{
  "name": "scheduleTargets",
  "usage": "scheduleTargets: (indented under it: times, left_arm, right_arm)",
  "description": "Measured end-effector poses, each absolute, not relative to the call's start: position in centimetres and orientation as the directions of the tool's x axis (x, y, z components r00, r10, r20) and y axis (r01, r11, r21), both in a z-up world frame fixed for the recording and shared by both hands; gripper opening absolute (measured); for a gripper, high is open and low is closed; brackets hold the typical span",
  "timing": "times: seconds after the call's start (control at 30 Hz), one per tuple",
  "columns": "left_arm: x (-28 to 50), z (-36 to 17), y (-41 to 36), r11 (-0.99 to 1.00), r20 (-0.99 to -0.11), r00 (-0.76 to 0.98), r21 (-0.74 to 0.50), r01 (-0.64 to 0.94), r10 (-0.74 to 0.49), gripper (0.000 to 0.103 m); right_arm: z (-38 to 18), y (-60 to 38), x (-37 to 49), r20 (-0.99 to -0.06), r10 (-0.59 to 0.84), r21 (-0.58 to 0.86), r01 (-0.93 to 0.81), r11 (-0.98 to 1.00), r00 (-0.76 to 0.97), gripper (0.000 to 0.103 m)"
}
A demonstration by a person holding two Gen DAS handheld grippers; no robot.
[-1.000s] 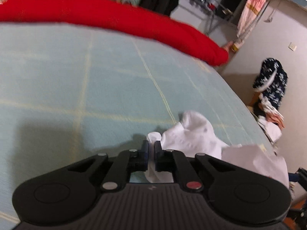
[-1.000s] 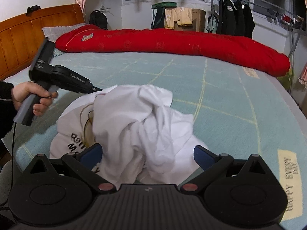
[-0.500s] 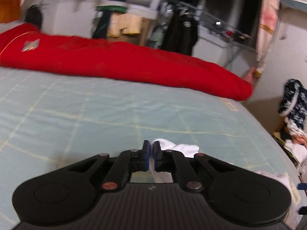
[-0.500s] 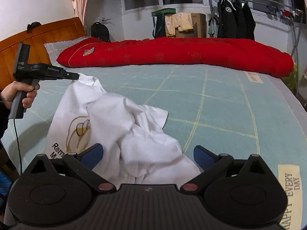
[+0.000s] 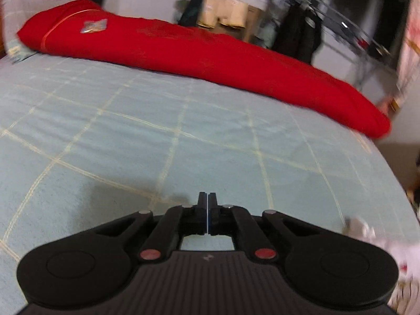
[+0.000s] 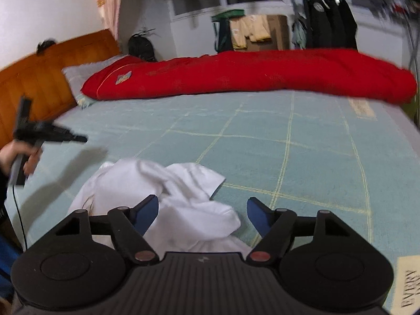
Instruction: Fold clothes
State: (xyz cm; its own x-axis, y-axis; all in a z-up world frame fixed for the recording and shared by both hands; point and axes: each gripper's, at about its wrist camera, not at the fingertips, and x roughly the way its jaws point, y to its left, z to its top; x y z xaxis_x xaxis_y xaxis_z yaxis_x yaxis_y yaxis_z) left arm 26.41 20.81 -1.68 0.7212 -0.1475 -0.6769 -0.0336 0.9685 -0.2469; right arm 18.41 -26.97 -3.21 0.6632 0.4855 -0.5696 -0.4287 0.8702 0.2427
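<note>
The right gripper (image 6: 202, 211) is closing, its blue pads not pressing anything yet; the crumpled white T-shirt (image 6: 168, 191) lies between and just beyond them on the light blue checked bedsheet (image 6: 262, 136). To the left, the left gripper (image 6: 78, 138) is clenched with nothing in it, above the sheet. Far behind, a red quilt (image 6: 262, 74) lies along the bed's far edge.

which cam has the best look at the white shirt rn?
Right wrist: the white shirt lies crumpled on the bed, mid-frame, most of it visible. Left wrist catches only a blurred white edge at the lower right.
</note>
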Motion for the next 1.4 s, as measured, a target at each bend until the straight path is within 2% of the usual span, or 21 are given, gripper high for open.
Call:
scheduleTargets:
  times: [0.17, 0.33, 0.43, 0.53, 0.63, 0.7, 0.77, 0.87, 0.93, 1.03, 1.17, 1.2, 1.33, 1.4]
  left_arm:
    - [25.8, -1.6, 16.7, 0.947, -0.713, 0.629, -0.286, 0.143, -0.310, 0.001]
    - [24.7, 0.4, 11.2, 0.897, -0.677, 0.590, -0.303, 0.321, -0.440, 0.017]
    - [23.8, 2.0, 7.7, 0.842, -0.629, 0.566, -0.326, 0.430, -0.533, 0.021]
    - [22.8, 2.1, 4.2, 0.774, -0.608, 0.501, -0.344, 0.532, -0.615, 0.024]
    - [23.0, -0.1, 1.6, 0.765, -0.664, 0.443, -0.325, 0.556, -0.603, 0.024]
    - [23.3, -2.3, 0.9, 0.784, -0.712, 0.411, -0.319, 0.532, -0.569, 0.024]
    - [23.2, -3.5, 1.7, 0.795, -0.721, 0.401, -0.345, 0.499, -0.565, 0.024]
    - [22.5, -2.7, 2.9, 0.788, -0.694, 0.417, -0.374, 0.488, -0.588, 0.025]
    - [22.1, -1.4, 4.0, 0.793, -0.672, 0.454, -0.354, 0.497, -0.585, 0.029]
    - [22.3, 0.6, 6.4, 0.828, -0.646, 0.537, -0.305, 0.470, -0.543, 0.038]
    - [25.5, 1.0, 8.8, 0.874, -0.628, 0.613, -0.287, 0.391, -0.481, 0.038]
    - [26.6, 0.7, 8.9, 0.879, -0.630, 0.617, -0.281, 0.384, -0.471, 0.038]
    - [31.6, -0.6, 8.0, 0.885, -0.657, 0.603, -0.247, 0.395, -0.452, 0.035]
    - [34.2, -1.4, 7.2, 0.883, -0.671, 0.592, -0.225, 0.412, -0.447, 0.035]
  right_arm:
    - [-4.3, -25.1, 19.9, -0.593, 0.562, 0.319, -0.473, 0.821, 0.577, 0.079]
    - [-5.5, -20.9, 18.1, -0.642, 0.607, 0.302, -0.573, 0.762, 0.469, 0.080]
    - [-6.4, -18.5, 16.0, -0.669, 0.591, 0.240, -0.621, 0.746, 0.451, 0.091]
    - [-6.8, -17.0, 14.3, -0.689, 0.557, 0.160, -0.653, 0.741, 0.463, 0.094]
    - [-6.5, -17.0, 13.6, -0.694, 0.540, 0.115, -0.667, 0.736, 0.476, 0.094]
    - [-6.0, -17.8, 13.5, -0.686, 0.551, 0.134, -0.661, 0.738, 0.475, 0.093]
    - [-5.3, -19.1, 13.4, -0.676, 0.562, 0.151, -0.657, 0.739, 0.477, 0.089]
    - [-4.1, -21.4, 13.1, -0.660, 0.565, 0.150, -0.650, 0.745, 0.495, 0.089]
    - [-3.3, -22.7, 13.1, -0.654, 0.556, 0.132, -0.646, 0.752, 0.513, 0.089]
    - [-2.2, -24.0, 14.1, -0.644, 0.548, 0.116, -0.641, 0.759, 0.533, 0.089]
    - [-1.4, -24.7, 16.4, -0.624, 0.557, 0.112, -0.643, 0.758, 0.548, 0.086]
    - [-1.3, -24.7, 17.5, -0.619, 0.570, 0.123, -0.651, 0.749, 0.540, 0.084]
    - [-2.4, -23.8, 22.1, -0.636, 0.602, 0.149, -0.688, 0.710, 0.484, 0.065]
    - [-3.4, -23.3, 24.8, -0.662, 0.600, 0.154, -0.702, 0.696, 0.450, 0.059]
